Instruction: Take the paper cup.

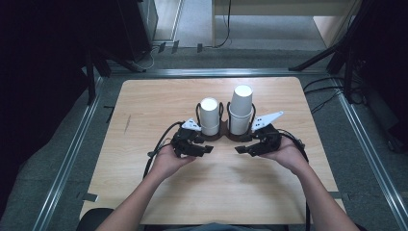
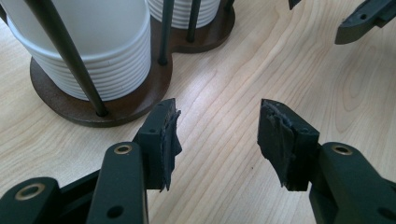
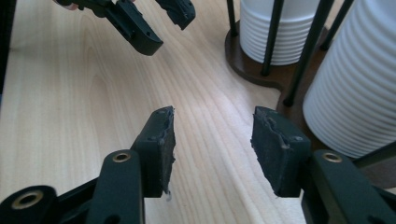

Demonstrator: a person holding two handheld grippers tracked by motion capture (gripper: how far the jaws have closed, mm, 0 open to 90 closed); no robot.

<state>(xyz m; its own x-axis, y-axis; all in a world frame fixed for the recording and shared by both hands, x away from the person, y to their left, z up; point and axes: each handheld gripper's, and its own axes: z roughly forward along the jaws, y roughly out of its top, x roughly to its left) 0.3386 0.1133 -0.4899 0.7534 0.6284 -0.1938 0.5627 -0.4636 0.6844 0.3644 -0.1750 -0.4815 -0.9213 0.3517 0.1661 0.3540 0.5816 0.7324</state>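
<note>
Two stacks of white ribbed paper cups (image 1: 210, 115) stand upside down in a dark wooden holder (image 2: 116, 105) with thin black rods, at the middle of a pale wood table (image 1: 144, 101); the right stack is taller. The left gripper (image 1: 208, 149) and right gripper (image 1: 239, 150) hover just in front of it, tips facing each other, jaws apart and empty. Likely risks: a jaw catching a rod and dragging the holder, or squeezing thin cups hard enough to crush them.
</note>
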